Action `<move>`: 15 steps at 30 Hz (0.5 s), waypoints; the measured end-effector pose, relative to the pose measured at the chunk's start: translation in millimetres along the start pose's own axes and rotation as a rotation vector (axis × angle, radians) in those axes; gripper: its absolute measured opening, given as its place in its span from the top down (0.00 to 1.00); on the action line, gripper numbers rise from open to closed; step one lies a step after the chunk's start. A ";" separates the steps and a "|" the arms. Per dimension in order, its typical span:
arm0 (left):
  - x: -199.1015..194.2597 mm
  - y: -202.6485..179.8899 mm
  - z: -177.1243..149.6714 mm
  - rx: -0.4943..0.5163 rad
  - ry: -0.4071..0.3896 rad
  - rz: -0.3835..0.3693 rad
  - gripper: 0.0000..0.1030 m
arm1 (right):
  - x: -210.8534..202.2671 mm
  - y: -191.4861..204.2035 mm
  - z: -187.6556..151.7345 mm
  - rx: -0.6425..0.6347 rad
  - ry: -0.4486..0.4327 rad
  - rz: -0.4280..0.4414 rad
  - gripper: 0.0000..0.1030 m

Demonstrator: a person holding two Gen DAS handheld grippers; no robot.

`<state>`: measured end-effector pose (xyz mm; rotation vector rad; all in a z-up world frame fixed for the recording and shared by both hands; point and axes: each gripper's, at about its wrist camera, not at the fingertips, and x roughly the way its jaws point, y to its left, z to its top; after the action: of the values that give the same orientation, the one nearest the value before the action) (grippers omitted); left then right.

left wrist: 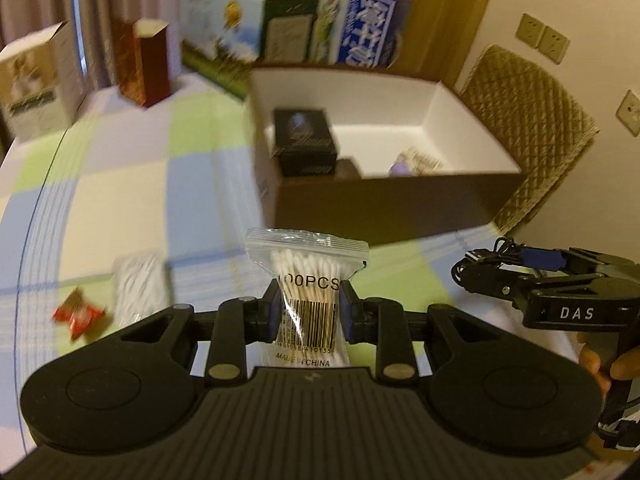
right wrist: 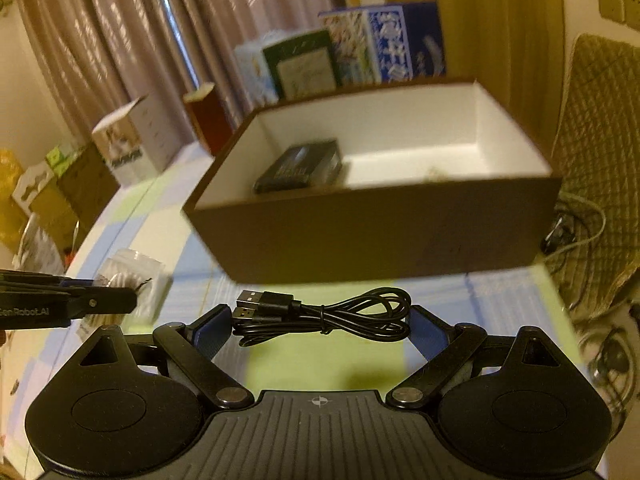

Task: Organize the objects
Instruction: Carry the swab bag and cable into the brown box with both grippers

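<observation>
My left gripper [left wrist: 310, 308] is shut on a clear bag of cotton swabs [left wrist: 308, 276], held upright above the checked tablecloth. A second swab bag [left wrist: 140, 288] lies on the cloth to the left. My right gripper [right wrist: 320, 324] is shut on a coiled black USB cable [right wrist: 324, 314] just in front of the brown box. The right gripper [left wrist: 492, 272] also shows at the right of the left wrist view. The brown box [left wrist: 400, 204] [right wrist: 380, 236] has a white inside and holds a small black box [left wrist: 304, 136] [right wrist: 300, 166]. The left gripper [right wrist: 100, 302] reaches in from the left of the right wrist view.
A red wrapper [left wrist: 78, 314] lies near the second swab bag. Several cartons [left wrist: 224, 36] stand behind the brown box, and others [left wrist: 36, 84] at the far left. A chair with a quilted cover [left wrist: 528, 120] stands to the right, with loose cables [right wrist: 572, 224] on it.
</observation>
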<state>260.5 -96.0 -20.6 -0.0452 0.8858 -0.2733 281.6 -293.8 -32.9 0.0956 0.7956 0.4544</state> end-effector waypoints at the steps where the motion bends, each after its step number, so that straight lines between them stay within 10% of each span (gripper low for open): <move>1: 2.5 -4.7 7.3 0.008 -0.009 -0.006 0.77 | -2.3 -2.8 5.9 -0.003 -0.013 -0.002 0.12; 15: 65.5 -53.9 113.6 0.066 -0.065 -0.021 0.77 | 26.3 -58.1 96.3 0.001 -0.104 -0.033 0.12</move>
<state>375.6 -173.0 10.0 -0.0020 0.8118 -0.3189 386.5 -326.5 2.4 0.1060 0.6948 0.4142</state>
